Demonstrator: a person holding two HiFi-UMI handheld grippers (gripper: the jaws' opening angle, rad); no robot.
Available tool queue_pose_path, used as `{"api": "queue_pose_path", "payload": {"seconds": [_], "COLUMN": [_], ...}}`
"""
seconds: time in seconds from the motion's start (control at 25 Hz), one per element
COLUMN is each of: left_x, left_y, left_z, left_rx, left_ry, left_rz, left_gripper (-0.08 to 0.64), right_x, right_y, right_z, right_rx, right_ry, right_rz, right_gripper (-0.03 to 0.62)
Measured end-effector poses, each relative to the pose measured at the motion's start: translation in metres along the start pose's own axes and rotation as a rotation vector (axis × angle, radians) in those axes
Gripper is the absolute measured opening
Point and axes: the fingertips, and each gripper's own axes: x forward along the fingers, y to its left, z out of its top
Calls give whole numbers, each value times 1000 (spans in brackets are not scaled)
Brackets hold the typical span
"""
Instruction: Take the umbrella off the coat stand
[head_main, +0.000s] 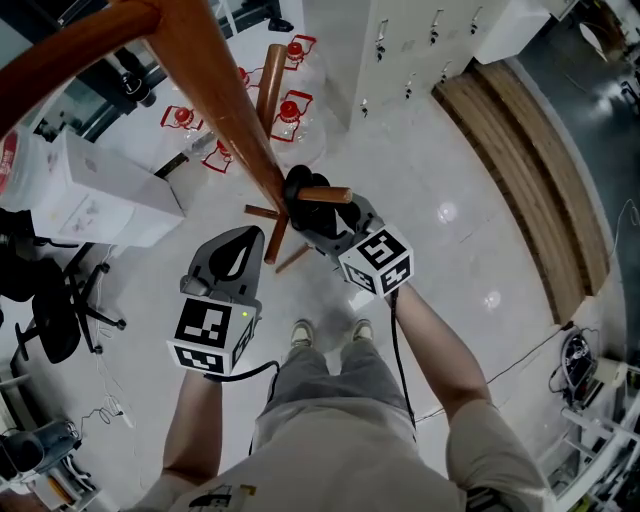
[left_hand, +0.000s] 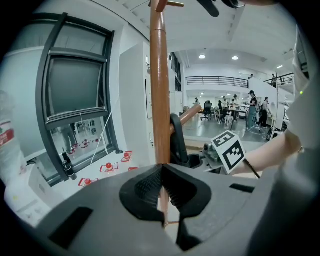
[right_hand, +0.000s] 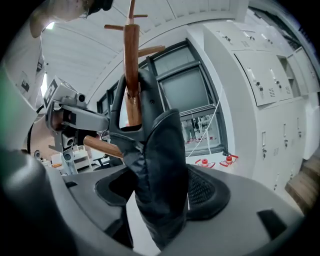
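The wooden coat stand's pole (head_main: 220, 90) (left_hand: 160, 90) (right_hand: 131, 60) runs down from the upper left in the head view. A folded black umbrella (head_main: 298, 188) (left_hand: 176, 141) (right_hand: 160, 165) hangs by its loop from a short peg (head_main: 326, 195) (right_hand: 102, 146). My right gripper (head_main: 318, 215) (right_hand: 160, 195) is open, with the umbrella's body between its jaws; the ribbed right pad (right_hand: 207, 192) shows bare beside the fabric. My left gripper (head_main: 238, 252) (left_hand: 162, 192) is shut on nothing, just left of the pole and short of it.
Water bottles with red caps (head_main: 290, 110) stand on the floor behind the stand. A white box (head_main: 100, 190) and an office chair (head_main: 50, 310) are at the left. White lockers (head_main: 420, 40) and a wooden platform (head_main: 530, 170) lie to the right. The person's feet (head_main: 330, 330) are near the stand's base.
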Motion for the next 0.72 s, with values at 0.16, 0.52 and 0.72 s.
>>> {"api": "queue_pose_path", "payload": {"seconds": [0.16,0.52,0.72], "left_x": [-2,-20,-30], "left_y": [-3,-2,-6], "left_z": [-4,4,10], "left_rx": [12,26,25], "left_ry": [8,-11,-21], "left_rz": [-8,-4,-6], "left_gripper": [8,8,8], "right_x": [-2,-15,-33], "right_y": [0,7,10], "right_z": [1,15,37], "right_rx": [-9,12,37], "right_ry": [-3,-3,-32], "right_rz": [-14,-47,-67], "right_gripper": [273,259,258]}}
